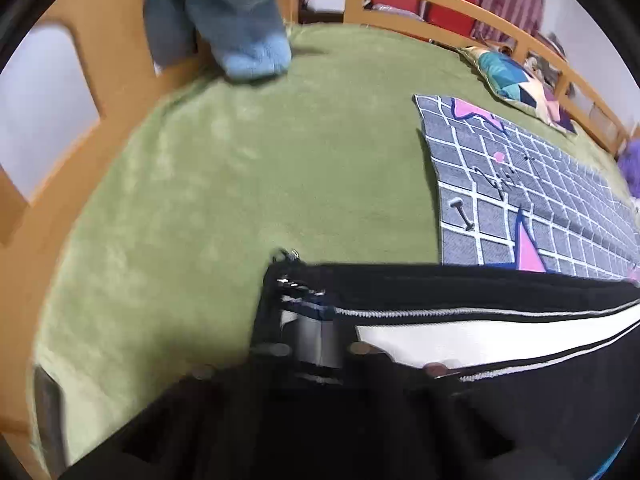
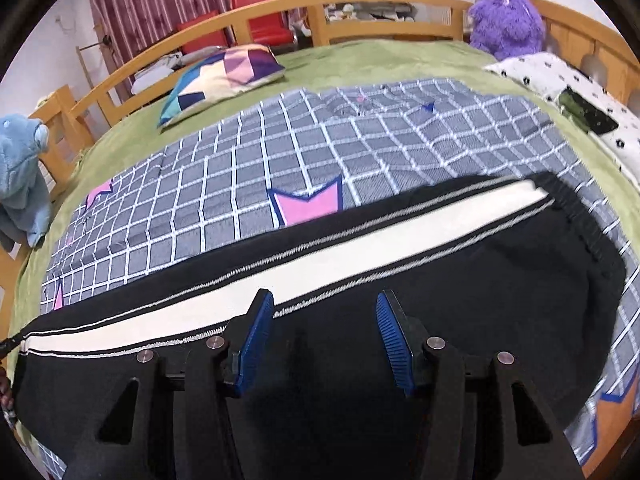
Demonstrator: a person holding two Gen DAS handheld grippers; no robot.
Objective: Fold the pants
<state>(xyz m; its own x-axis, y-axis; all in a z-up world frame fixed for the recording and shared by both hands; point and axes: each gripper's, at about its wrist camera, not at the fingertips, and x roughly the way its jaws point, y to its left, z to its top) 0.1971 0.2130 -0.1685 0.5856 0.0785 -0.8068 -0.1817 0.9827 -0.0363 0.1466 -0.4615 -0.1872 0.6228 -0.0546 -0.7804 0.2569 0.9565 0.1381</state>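
Black pants [image 2: 460,296] with a white side stripe lie lengthwise on a grey grid-patterned sheet [image 2: 280,152] on the bed. My right gripper [image 2: 325,312] is open, its blue pads [image 2: 256,336] apart just above the black cloth below the stripe, holding nothing. The elastic waistband sits at the right end. In the left wrist view the pants [image 1: 480,332] fill the lower part, and my left gripper [image 1: 308,300] is shut on the leg-cuff end, its fingers mostly hidden by the cloth.
A green blanket [image 1: 240,184] covers the bed inside a wooden rail [image 2: 360,0]. A blue plush [image 1: 240,20] sits at the far left corner, a purple plush [image 2: 506,20] and a white spotted pillow [image 2: 560,84] at the right, a patterned cushion [image 2: 220,76] at the back.
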